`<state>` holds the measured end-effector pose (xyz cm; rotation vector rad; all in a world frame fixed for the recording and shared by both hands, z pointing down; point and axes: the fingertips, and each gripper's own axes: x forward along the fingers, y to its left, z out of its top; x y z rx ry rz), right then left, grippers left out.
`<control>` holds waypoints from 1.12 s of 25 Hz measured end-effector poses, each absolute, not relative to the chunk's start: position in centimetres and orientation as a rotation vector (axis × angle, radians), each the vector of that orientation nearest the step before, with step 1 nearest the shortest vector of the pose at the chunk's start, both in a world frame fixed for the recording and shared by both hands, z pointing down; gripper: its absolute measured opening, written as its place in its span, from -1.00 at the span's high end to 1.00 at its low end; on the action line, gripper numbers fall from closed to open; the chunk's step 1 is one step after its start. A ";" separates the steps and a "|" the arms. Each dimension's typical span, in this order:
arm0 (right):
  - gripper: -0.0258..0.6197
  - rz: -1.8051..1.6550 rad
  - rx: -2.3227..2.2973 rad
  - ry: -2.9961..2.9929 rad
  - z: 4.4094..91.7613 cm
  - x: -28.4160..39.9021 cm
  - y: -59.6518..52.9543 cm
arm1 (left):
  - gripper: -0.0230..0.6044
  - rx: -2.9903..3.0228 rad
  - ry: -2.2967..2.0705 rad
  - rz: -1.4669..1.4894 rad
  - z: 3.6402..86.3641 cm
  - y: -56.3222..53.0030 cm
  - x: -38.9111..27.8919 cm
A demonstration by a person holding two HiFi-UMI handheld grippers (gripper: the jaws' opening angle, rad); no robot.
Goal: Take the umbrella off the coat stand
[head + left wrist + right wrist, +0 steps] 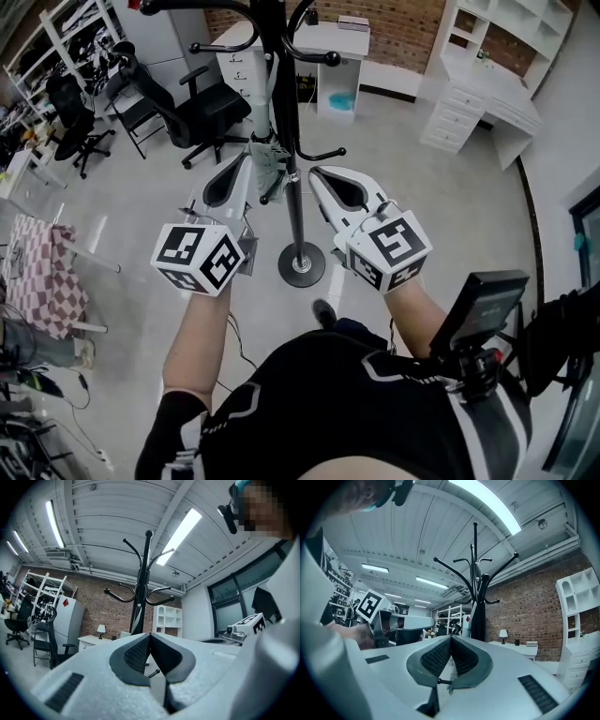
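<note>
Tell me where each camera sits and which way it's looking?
Head view: on the person's head, looking steeply down at the tall black metal coat stand; both forearms, left claw and right claw show.
Left gripper view: on the shut left claw, facing the stand; the right claw shows.
Right gripper view: on the shut right claw, facing the stand; the left claw shows.
Shared: all three see the stand.

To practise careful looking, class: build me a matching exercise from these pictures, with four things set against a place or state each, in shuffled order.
1 coat stand
2 umbrella
3 office chair
4 left hand-held gripper

a jaws shut, nothing between them
b hangs on the stand
c black seat, left of the stand
d stands on a round base

Pairs: 1d, 2b, 3c, 4a
</note>
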<state>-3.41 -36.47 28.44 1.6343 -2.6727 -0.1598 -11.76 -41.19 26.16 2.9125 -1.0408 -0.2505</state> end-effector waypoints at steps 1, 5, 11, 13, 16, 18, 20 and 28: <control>0.91 -0.167 1.636 -2.675 28.2 -3.1 -36.9 | 0.91 2.915 -1.042 -0.245 26.0 -41.9 -11.4; 0.91 -0.179 1.641 -2.687 27.7 -2.1 -38.4 | 0.90 2.934 -1.044 -0.237 25.1 -44.2 -10.3; 0.91 -0.172 1.612 -2.694 27.9 -1.2 -40.2 | 0.88 2.950 -1.067 -0.216 24.3 -47.4 -8.8; 0.91 -0.167 1.604 -2.701 28.1 -1.1 -40.6 | 0.59 2.956 -1.058 -0.222 24.0 -48.4 -8.4; 0.91 -0.165 1.591 -2.709 28.3 -0.8 -41.1 | 0.47 2.975 -1.047 -0.208 23.8 -49.5 -7.7; 0.91 -0.165 1.588 -2.712 28.3 -0.6 -41.4 | 0.47 2.986 -1.046 -0.187 23.7 -50.4 -7.1; 0.91 -0.157 1.590 -2.716 28.4 -0.4 -41.7 | 0.47 3.002 -1.030 -0.163 23.6 -51.2 -6.4; 0.91 -0.152 1.612 -2.719 28.2 1.0 -42.0 | 0.47 3.077 -0.949 -0.039 23.9 -53.8 -4.5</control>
